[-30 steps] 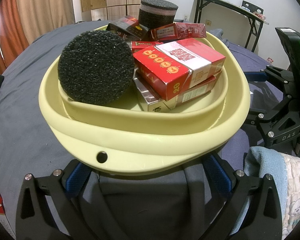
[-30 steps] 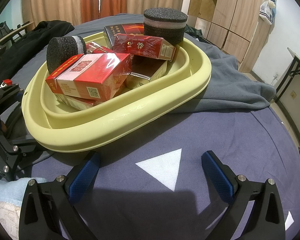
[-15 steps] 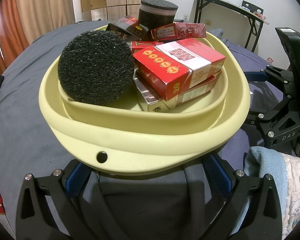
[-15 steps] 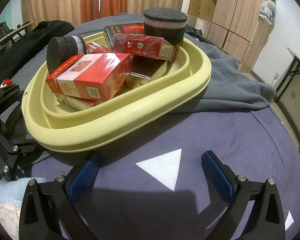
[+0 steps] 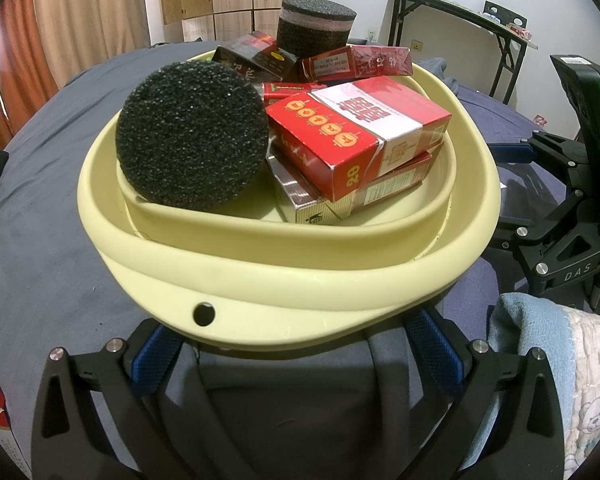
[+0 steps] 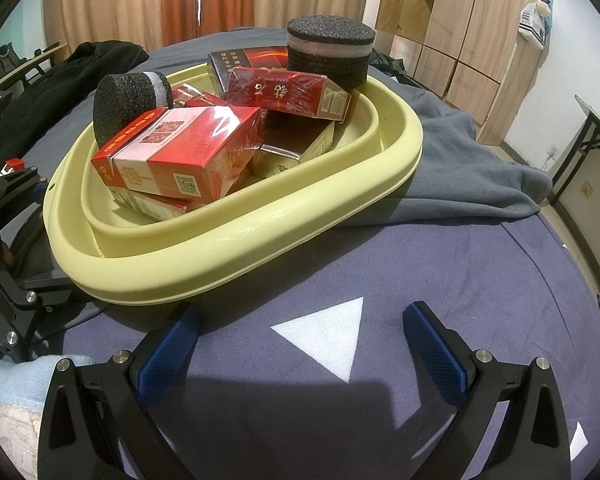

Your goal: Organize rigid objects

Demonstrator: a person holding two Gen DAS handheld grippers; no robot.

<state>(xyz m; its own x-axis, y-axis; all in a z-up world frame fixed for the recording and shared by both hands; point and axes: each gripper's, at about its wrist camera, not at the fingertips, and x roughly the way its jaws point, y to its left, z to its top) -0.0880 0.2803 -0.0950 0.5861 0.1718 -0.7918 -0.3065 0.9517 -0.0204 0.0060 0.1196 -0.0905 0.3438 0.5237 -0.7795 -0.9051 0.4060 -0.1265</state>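
Right wrist view: right gripper (image 6: 300,338) spread wide over the bed (image 6: 440,264) — left gripper (image 5: 295,346) gaping under the yellow basin (image 5: 283,276), gripping nothing.

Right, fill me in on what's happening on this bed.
A person holds two grippers by a yellow basin already piled with red boxes and black foam cylinders. The left gripper sits open at the basin's near rim, its fingers partly under it; the right gripper hangs open over the blue bedcover, holding nothing.
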